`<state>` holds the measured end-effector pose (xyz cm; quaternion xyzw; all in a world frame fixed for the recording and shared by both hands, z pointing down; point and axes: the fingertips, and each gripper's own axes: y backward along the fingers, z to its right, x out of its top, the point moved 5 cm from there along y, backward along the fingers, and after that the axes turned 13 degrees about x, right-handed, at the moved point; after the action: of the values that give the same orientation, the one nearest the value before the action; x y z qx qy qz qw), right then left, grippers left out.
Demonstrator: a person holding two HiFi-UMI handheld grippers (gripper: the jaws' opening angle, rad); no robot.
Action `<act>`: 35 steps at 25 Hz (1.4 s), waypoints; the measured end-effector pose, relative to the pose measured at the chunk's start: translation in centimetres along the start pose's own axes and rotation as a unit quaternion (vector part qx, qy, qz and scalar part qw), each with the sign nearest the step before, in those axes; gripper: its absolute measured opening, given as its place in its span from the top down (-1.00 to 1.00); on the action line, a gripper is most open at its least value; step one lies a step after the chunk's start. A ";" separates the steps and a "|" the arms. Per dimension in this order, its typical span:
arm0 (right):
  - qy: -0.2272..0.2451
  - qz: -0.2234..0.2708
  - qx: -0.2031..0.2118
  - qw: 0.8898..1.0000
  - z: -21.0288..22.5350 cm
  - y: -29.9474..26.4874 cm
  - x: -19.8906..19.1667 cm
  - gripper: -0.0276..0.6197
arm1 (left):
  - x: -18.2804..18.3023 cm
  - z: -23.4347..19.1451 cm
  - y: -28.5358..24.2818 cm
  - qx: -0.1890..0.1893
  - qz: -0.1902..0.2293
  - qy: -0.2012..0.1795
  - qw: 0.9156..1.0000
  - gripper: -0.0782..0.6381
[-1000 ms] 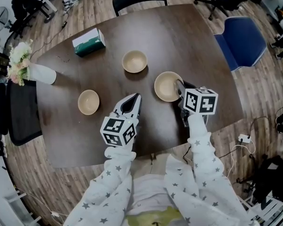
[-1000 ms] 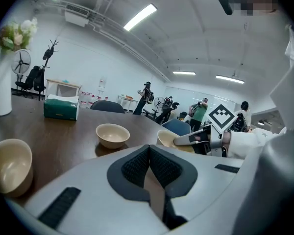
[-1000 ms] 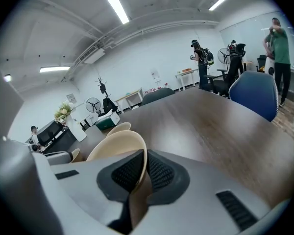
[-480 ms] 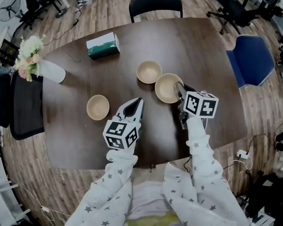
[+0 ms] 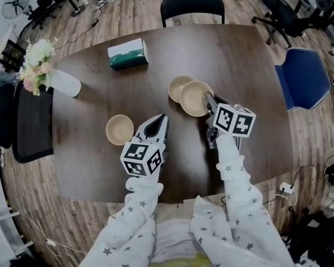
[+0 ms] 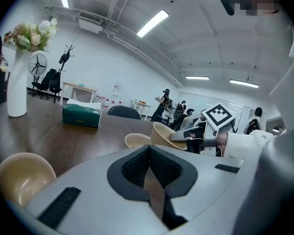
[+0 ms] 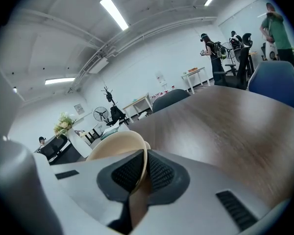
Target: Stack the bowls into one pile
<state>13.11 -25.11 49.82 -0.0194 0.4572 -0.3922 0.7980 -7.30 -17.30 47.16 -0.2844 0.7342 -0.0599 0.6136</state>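
Observation:
Three tan bowls are on the dark table (image 5: 239, 54). My right gripper (image 5: 209, 100) is shut on the near rim of one bowl (image 5: 193, 96), holding it tilted and overlapping the edge of the middle bowl (image 5: 176, 85). In the right gripper view the rim of the held bowl (image 7: 115, 148) sits pinched between the pads. The third bowl (image 5: 120, 129) rests alone at the left. My left gripper (image 5: 162, 118) hovers just right of that bowl, shut with nothing in it. From the left gripper view I see the lone bowl (image 6: 19, 175), the middle bowl (image 6: 135, 140) and the held bowl (image 6: 164, 133).
A green and white tissue box (image 5: 127, 54) lies at the back left. A white vase with flowers (image 5: 61, 82) stands at the left edge. A black chair (image 5: 192, 4) is behind the table, a blue chair (image 5: 303, 82) on its right.
My right gripper has carried its bowl left until it overlaps the middle bowl. The left gripper has shifted a little and stays shut and empty.

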 end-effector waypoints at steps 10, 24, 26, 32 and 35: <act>0.010 -0.003 0.006 1.000 -0.2 -4.6 1.6 0.81 | 0.6 -0.9 -2.6 0.002 -0.009 -0.010 1.000 0.71; 0.051 -0.057 -0.012 0.997 0.3 -8.1 1.0 0.81 | 0.0 -1.6 -4.1 0.005 -0.023 -0.001 1.000 0.71; 0.059 -0.060 -0.012 0.996 0.1 -8.2 1.0 0.81 | -0.1 -1.7 -4.1 0.006 -0.025 0.001 1.000 0.71; 0.104 -0.080 -0.023 0.991 -0.3 -8.6 0.8 0.81 | -0.3 -1.7 -4.1 0.007 -0.026 0.002 1.000 0.71; 0.116 -0.088 -0.024 0.989 -0.4 -8.7 0.6 0.81 | -0.4 -1.7 -4.0 0.006 -0.026 0.003 1.000 0.71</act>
<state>7.66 -31.39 52.51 -0.0326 0.5524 -0.4491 0.7015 -7.47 -20.93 49.64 -0.2996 0.7279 -0.0816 0.6113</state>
